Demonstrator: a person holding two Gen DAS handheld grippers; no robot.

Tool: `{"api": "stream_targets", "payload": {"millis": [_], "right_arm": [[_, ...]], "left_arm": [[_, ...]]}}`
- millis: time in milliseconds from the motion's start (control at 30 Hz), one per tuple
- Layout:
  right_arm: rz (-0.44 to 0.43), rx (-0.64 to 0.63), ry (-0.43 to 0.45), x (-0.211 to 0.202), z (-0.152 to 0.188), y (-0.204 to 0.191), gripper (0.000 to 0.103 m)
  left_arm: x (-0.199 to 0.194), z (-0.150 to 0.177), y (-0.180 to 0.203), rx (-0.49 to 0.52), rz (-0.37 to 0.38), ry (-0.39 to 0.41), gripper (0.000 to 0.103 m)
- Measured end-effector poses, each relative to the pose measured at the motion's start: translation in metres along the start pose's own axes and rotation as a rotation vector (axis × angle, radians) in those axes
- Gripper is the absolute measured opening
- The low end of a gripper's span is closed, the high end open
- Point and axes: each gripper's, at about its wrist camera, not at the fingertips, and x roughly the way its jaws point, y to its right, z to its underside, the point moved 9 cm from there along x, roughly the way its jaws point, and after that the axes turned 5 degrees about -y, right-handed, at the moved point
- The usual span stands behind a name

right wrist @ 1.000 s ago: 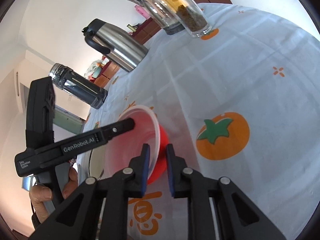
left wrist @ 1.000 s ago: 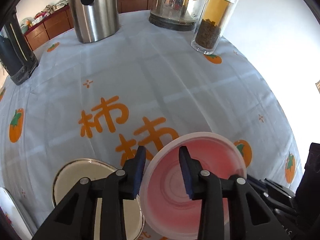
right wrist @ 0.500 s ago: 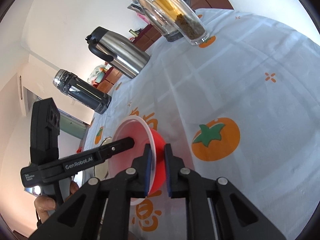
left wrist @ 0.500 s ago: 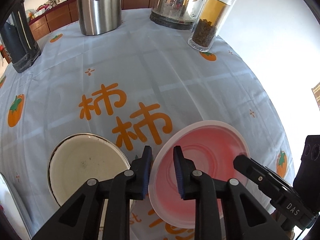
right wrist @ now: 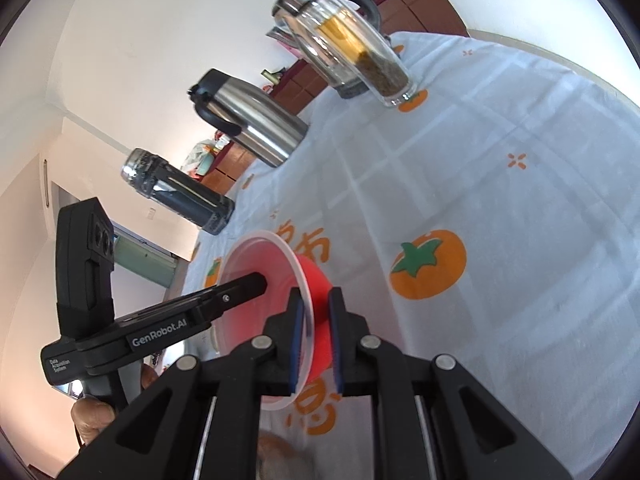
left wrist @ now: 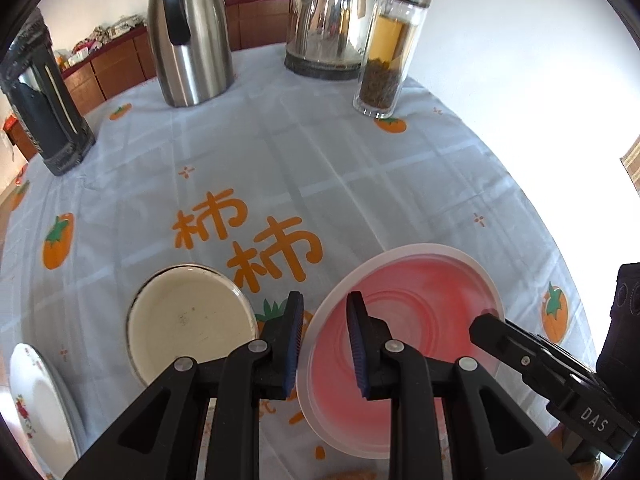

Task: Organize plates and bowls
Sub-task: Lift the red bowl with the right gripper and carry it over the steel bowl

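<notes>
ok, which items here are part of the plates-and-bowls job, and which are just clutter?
Job items:
- red bowl, rim held by left gripper and right gripper
- cream plate
- floral plate

Just lying about:
- steel flask
- kettle
- tea bottle
- dark canister

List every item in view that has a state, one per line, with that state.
Red plastic bowl with translucent rim: clamped at opposite rims, tilted, off the cloth.
Left gripper: shut on the bowl's near rim.
Right gripper: shut on the bowl's rim.
Cream enamel plate: flat on the tablecloth, empty.
White floral plate: on the table edge, empty.
Glass tea bottle: upright, capped, part full.
</notes>
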Motion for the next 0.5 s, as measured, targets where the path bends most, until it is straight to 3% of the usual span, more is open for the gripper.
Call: {"api": "stream_targets", "payload": {"millis": [500], "right_arm": [[-0.016, -0.016, 0.006, -0.046, 0.044, -0.04, 0.013]], "left_arm": [[-0.052, 0.047, 0.007, 0.047, -0.035, 0.048, 0.025]]}}
